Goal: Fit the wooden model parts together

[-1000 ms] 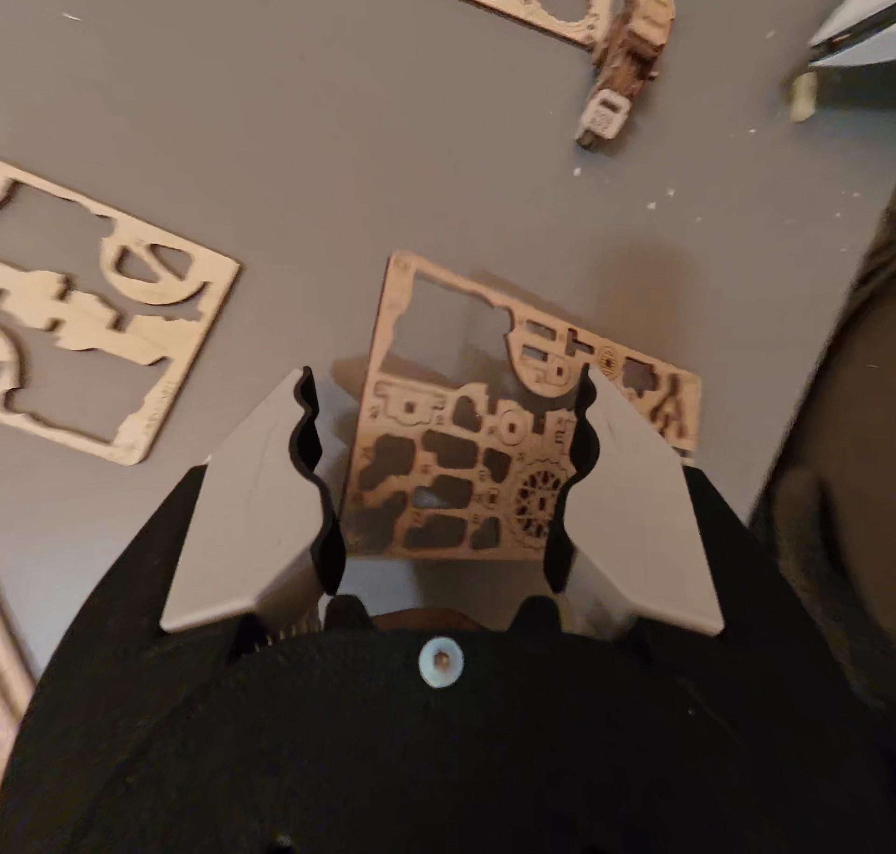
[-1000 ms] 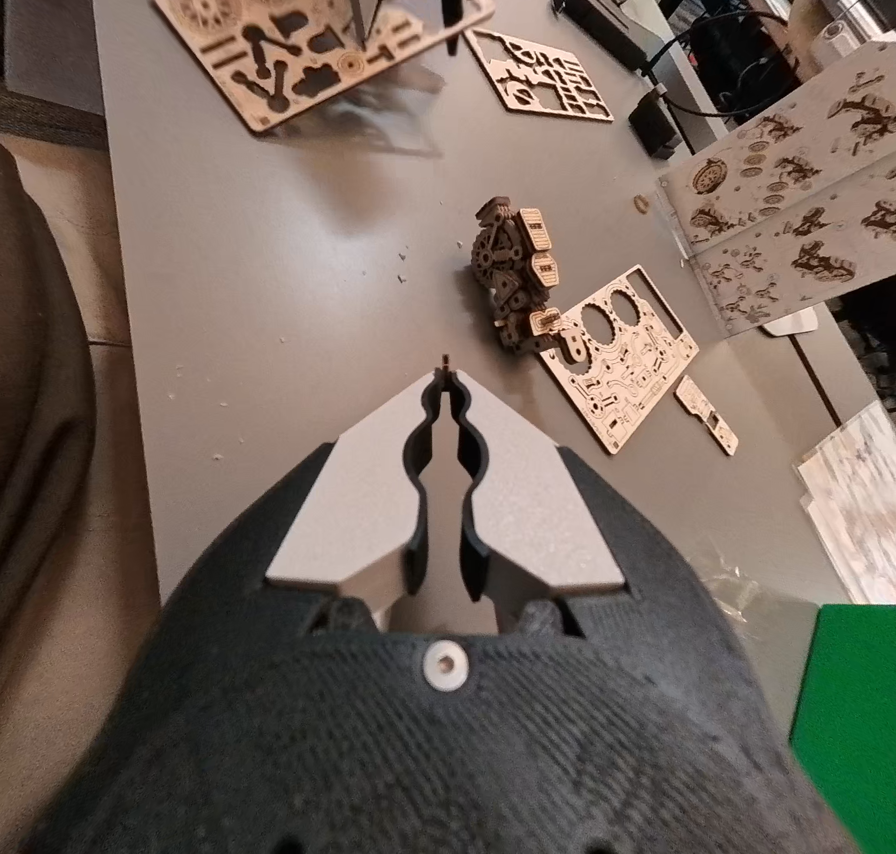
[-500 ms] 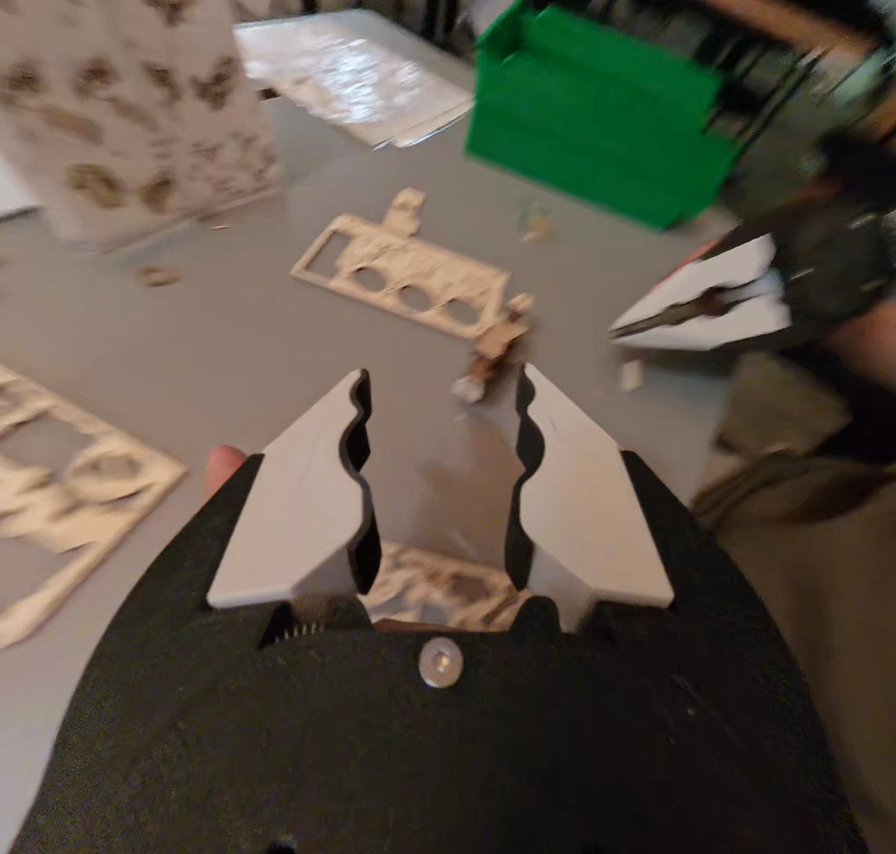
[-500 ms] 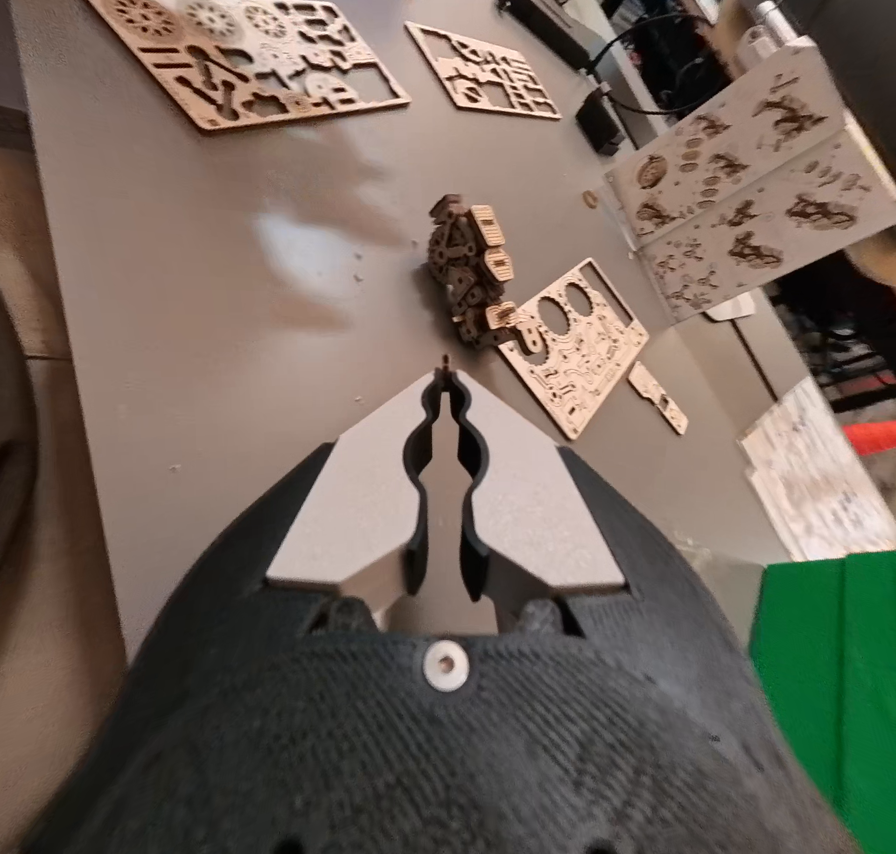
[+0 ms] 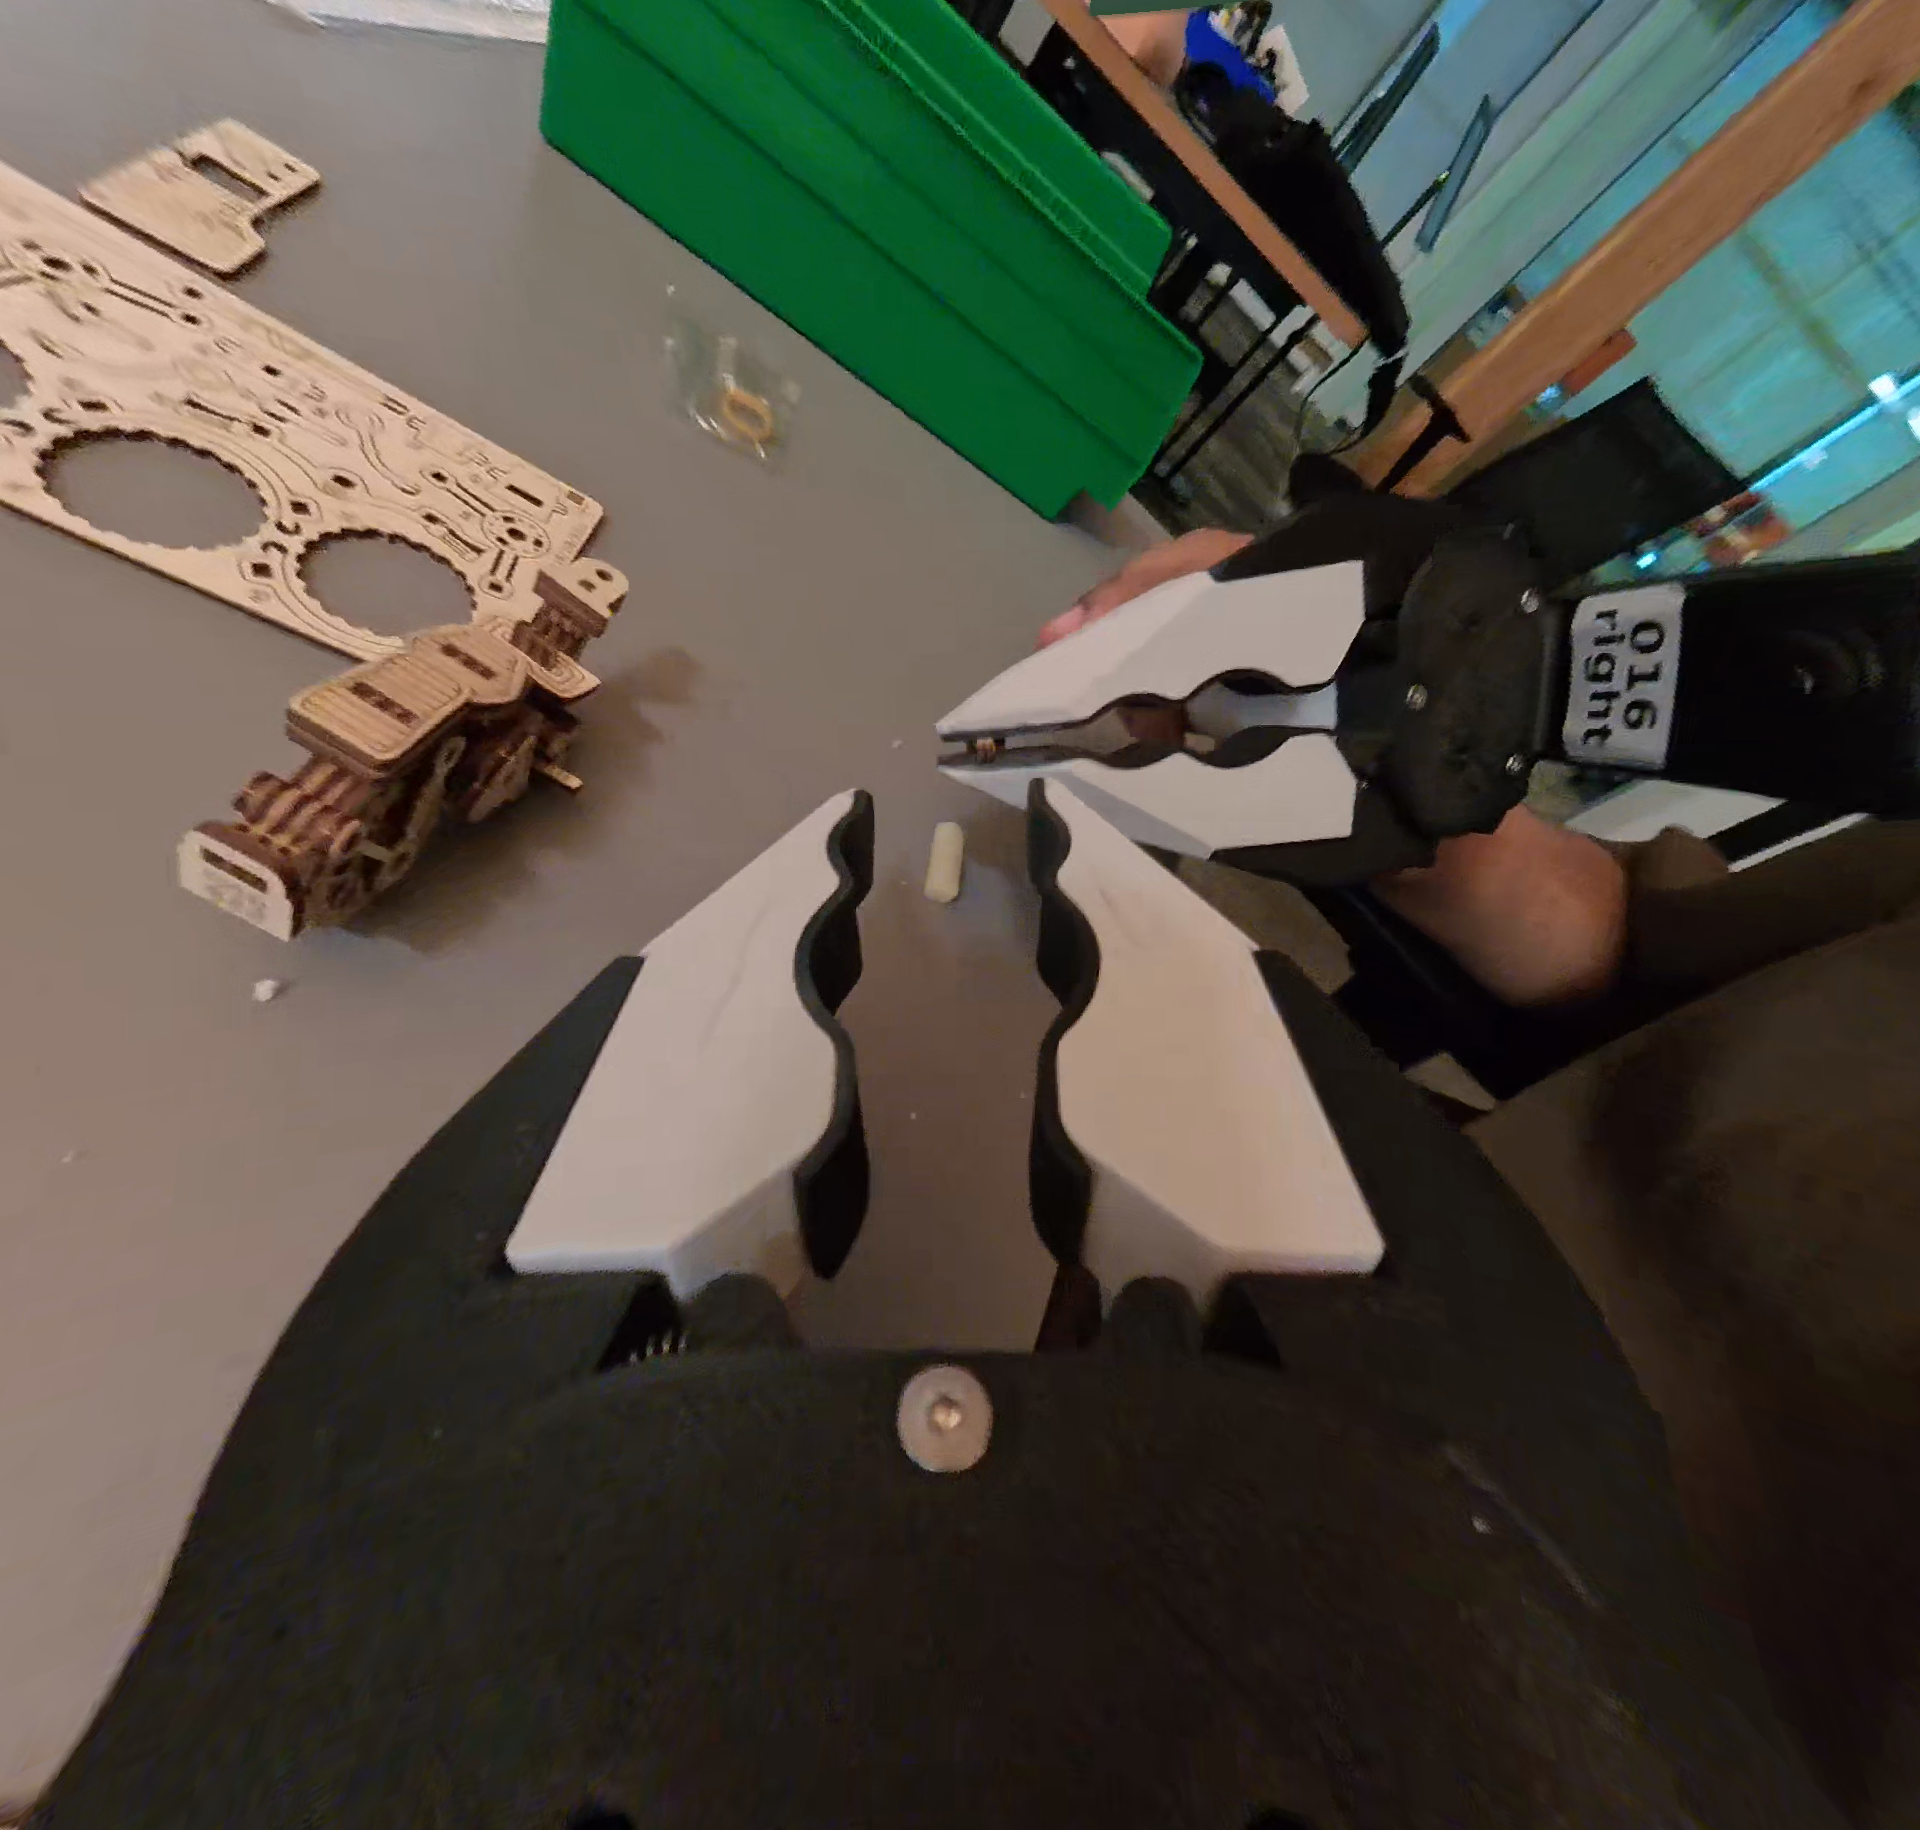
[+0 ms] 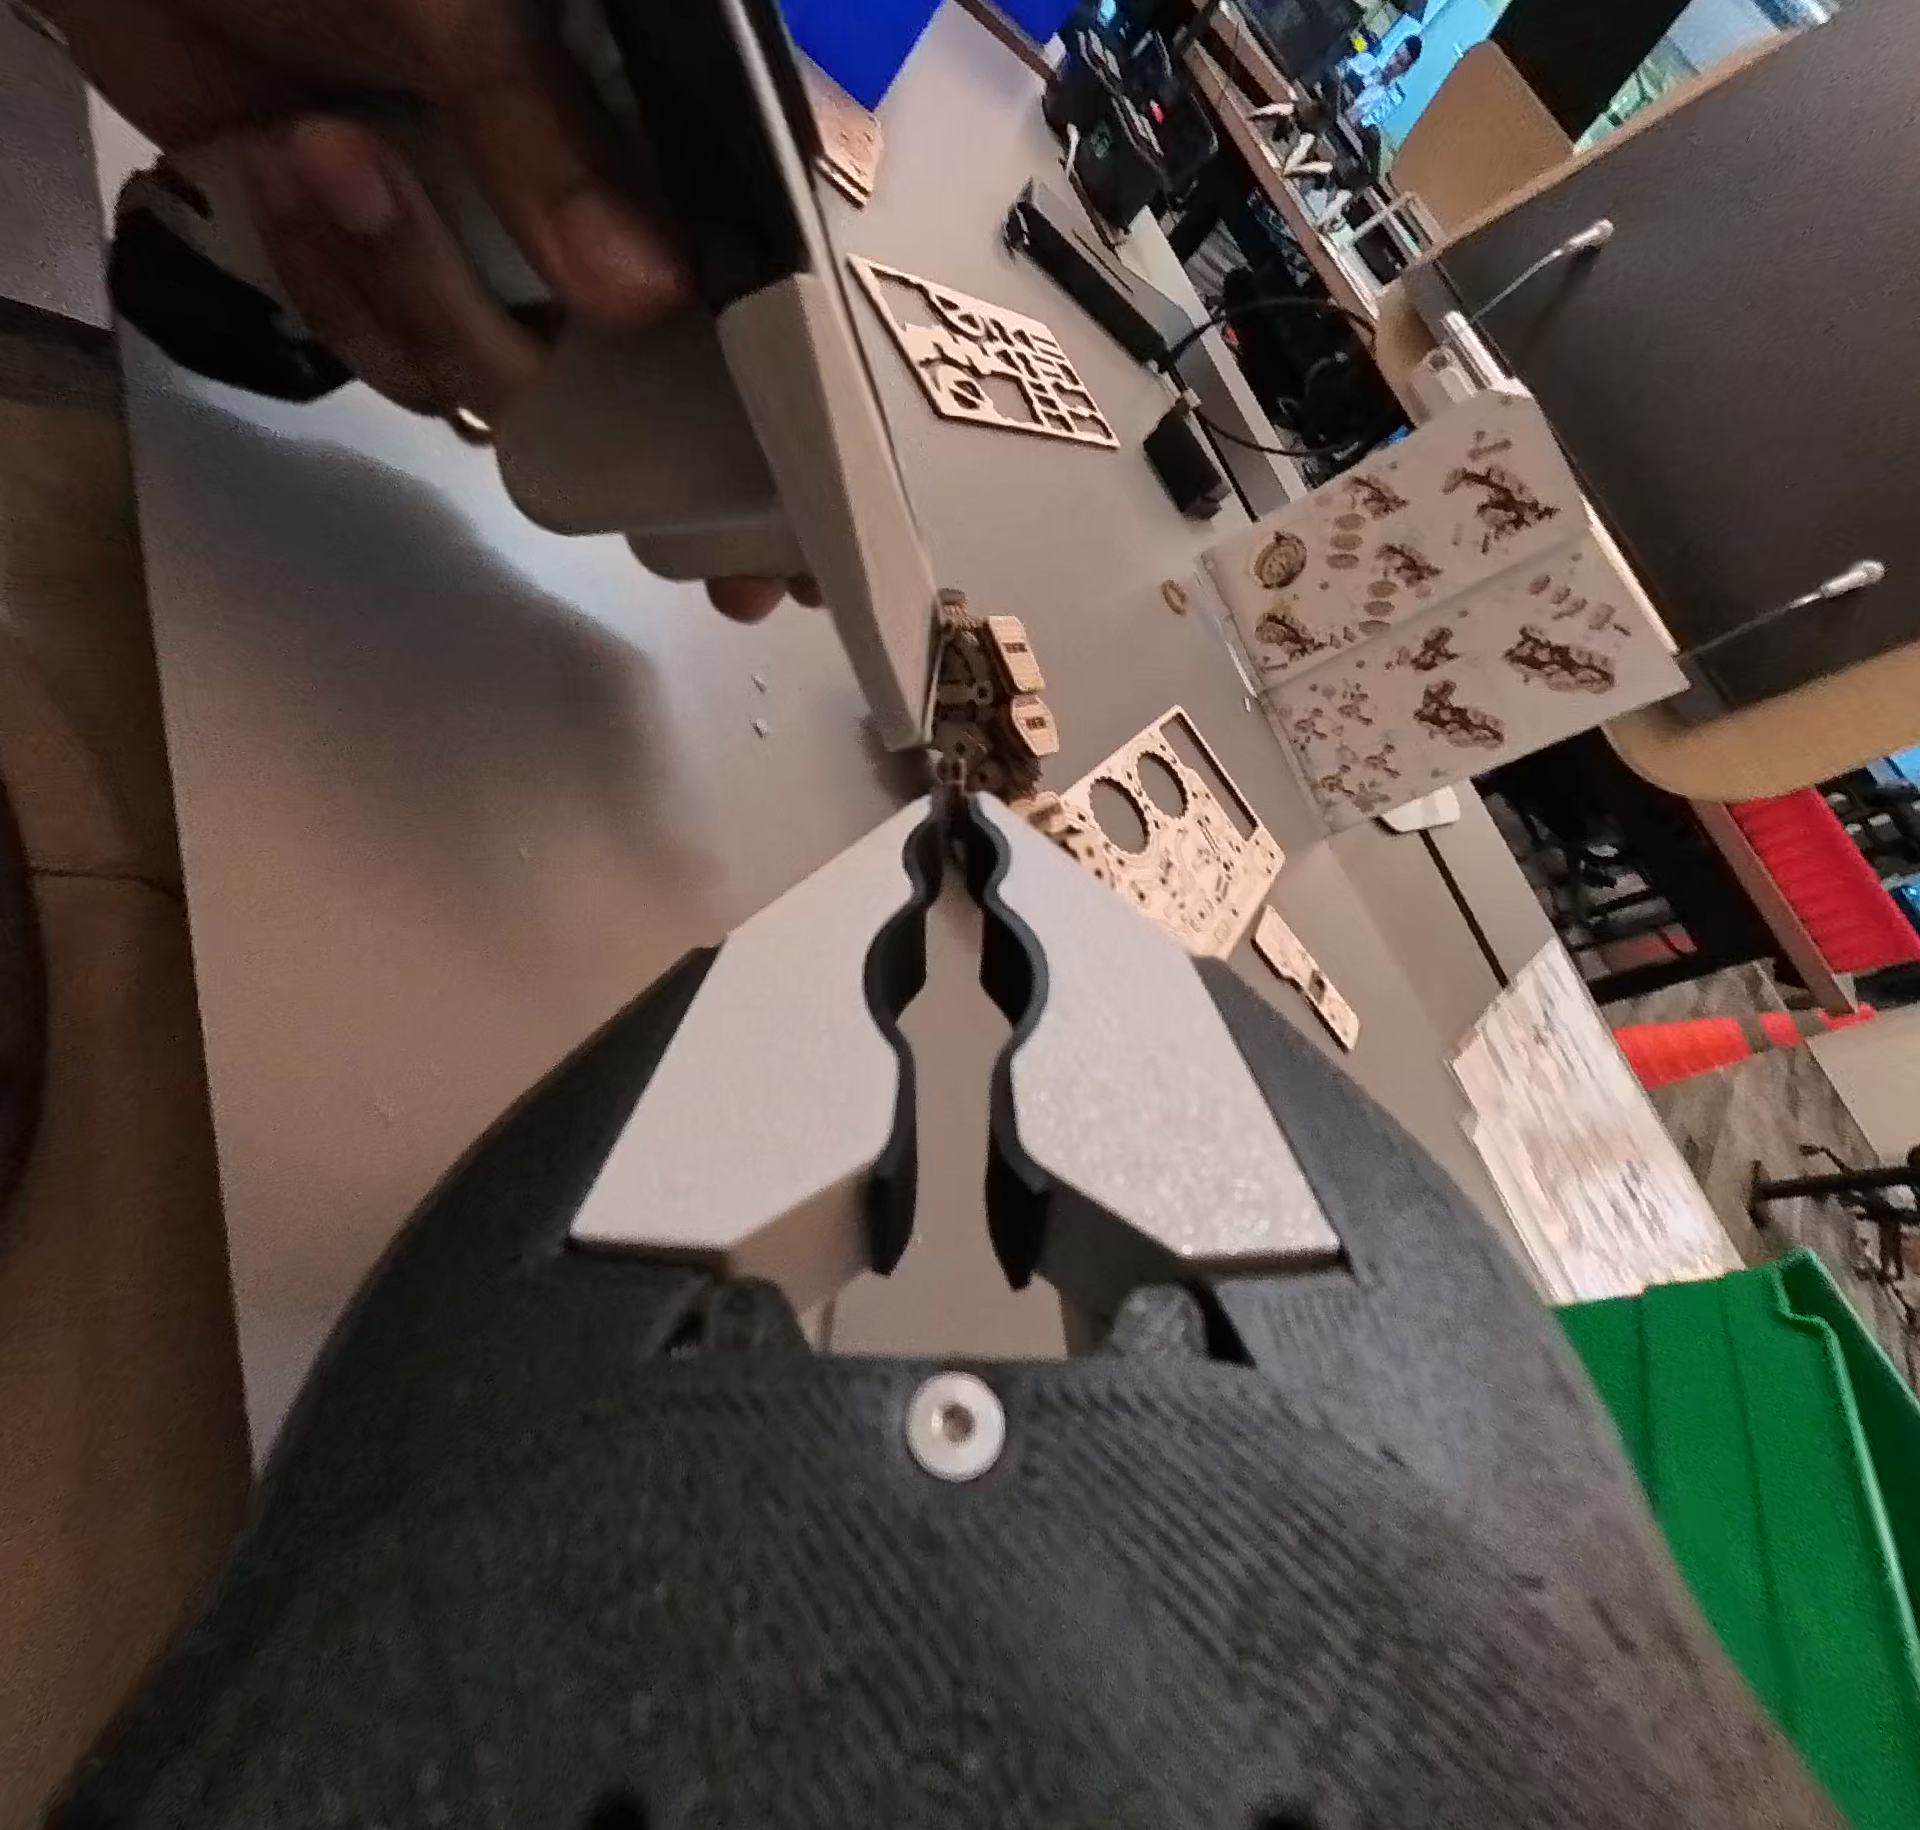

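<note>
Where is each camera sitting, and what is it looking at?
Left wrist view: sits on the open left gripper, looking over the grey table; the right gripper and a forearm show.
Right wrist view: sits on the right gripper, shut on a tiny wooden part; the left gripper and a hand show.
Both share the wooden model.

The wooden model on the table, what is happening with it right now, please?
A person works with two hand-held grippers. The right gripper is shut on a tiny wooden part at its tips. The left gripper is open and empty, above a small pale peg on the grey table. The half-built wooden model stands untouched beside a cut-out sheet. The part is not yet fitted.
</note>
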{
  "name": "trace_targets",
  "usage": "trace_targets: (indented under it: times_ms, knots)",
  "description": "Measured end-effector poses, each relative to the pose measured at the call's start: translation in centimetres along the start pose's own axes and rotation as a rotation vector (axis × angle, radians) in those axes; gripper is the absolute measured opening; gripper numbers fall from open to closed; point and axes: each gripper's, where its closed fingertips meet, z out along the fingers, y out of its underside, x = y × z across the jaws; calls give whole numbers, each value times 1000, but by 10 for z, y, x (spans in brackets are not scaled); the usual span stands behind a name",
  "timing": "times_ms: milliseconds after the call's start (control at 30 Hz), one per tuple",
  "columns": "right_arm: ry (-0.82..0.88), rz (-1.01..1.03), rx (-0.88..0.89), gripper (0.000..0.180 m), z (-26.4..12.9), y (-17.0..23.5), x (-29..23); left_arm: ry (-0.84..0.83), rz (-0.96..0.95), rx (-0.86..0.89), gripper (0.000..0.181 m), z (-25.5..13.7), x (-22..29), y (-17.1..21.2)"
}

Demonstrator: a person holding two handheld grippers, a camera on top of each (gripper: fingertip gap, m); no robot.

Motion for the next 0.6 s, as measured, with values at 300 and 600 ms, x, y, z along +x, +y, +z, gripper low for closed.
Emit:
trace_targets:
  times_ms: [300,600]
  knots:
    - [-31,-22,27,0,5,-5,-9,42,-51,-16,22,1,-3,4]
    - [-60,-13,35,1,7,-4,-13,90,-56,-26,1,1,1,6]
